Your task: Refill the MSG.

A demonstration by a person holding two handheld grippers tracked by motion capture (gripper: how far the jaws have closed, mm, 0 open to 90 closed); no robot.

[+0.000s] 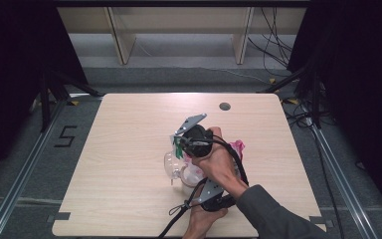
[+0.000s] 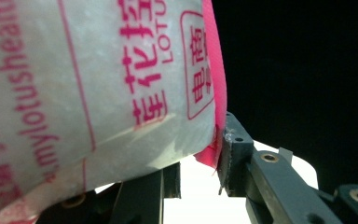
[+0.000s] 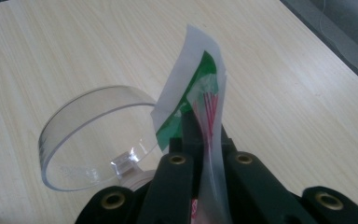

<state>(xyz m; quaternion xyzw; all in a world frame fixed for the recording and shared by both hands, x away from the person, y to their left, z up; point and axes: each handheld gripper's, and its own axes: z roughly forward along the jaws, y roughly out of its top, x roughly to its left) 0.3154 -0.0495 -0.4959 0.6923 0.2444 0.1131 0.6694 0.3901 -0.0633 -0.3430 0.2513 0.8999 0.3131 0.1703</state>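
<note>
Here I hold a white pouch with pink print (image 2: 98,79) between both tools above the light wooden table (image 1: 129,129). My left gripper (image 2: 193,163) grasps the pouch's lower body; its one visible pad presses the pink seam. My right gripper (image 3: 205,140) is clenched on the pouch's torn green-and-white top strip (image 3: 191,88), apparently to pull the mouth open. Below stands a clear plastic jar (image 3: 93,135), its hinged lid raised; I see nothing inside it. I judge the pouch is poised over the jar for pouring.
</note>
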